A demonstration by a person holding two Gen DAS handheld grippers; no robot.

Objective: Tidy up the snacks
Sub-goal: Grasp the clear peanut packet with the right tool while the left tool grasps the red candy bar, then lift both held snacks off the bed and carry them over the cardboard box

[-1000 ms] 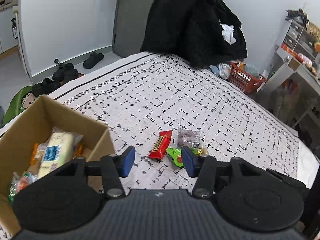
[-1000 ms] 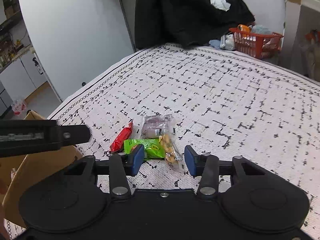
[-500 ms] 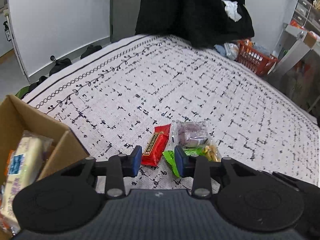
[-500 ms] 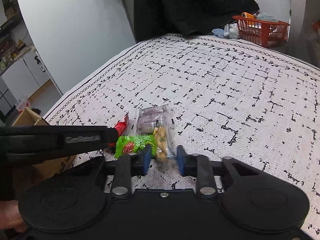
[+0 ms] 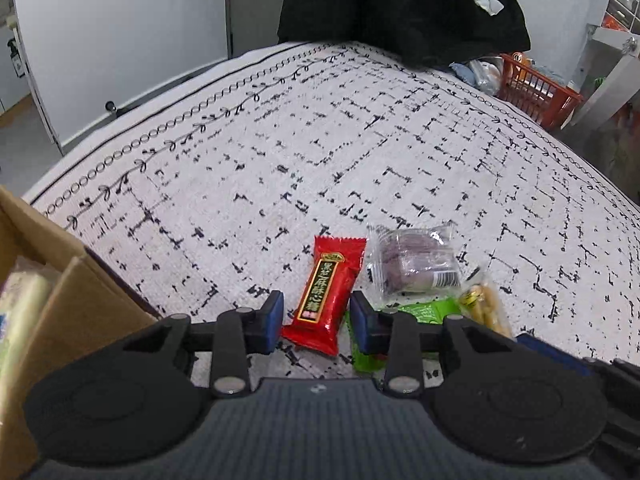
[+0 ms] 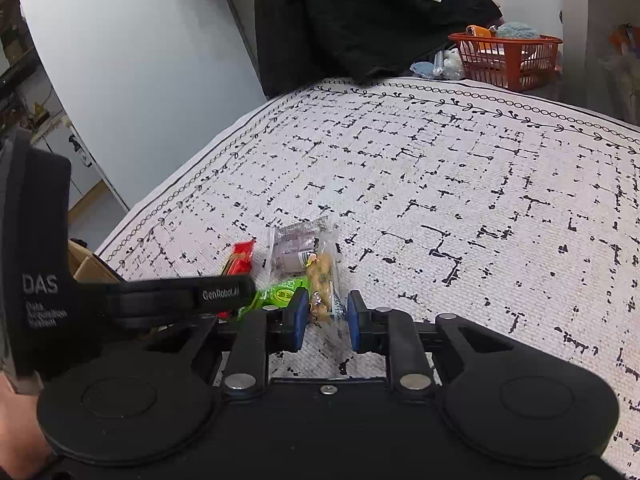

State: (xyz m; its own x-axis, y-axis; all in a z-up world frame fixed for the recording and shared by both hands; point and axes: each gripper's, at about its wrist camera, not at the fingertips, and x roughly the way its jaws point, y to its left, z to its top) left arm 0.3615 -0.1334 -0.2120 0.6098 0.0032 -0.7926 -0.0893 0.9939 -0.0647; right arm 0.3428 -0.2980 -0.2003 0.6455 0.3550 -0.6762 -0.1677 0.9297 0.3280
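Note:
Four snacks lie together on the patterned bed cover (image 5: 320,140). My left gripper (image 5: 316,320) is down at the red bar (image 5: 326,292), whose near end lies between the narrowed blue pads; I see no squeeze on it. Right of the bar are a clear packet with a purple pastry (image 5: 416,264), a green packet (image 5: 428,310) and a clear nut packet (image 5: 486,308). My right gripper (image 6: 325,320) is shut on the near end of the nut packet (image 6: 322,276). The left gripper's black finger (image 6: 224,294) crosses in front of the red bar (image 6: 240,258) and green packet (image 6: 282,294).
An open cardboard box (image 5: 80,300) with snacks inside stands at the left, close to my left gripper. A black coat (image 5: 400,4) hangs over the bed's far end. An orange basket (image 5: 536,96) sits beyond the far right edge. A hand (image 6: 16,420) shows at bottom left.
My left gripper came down and away from the box to the red bar, its jaws narrowing on the way. My right gripper's jaws closed on the nut packet while staying nearly in place.

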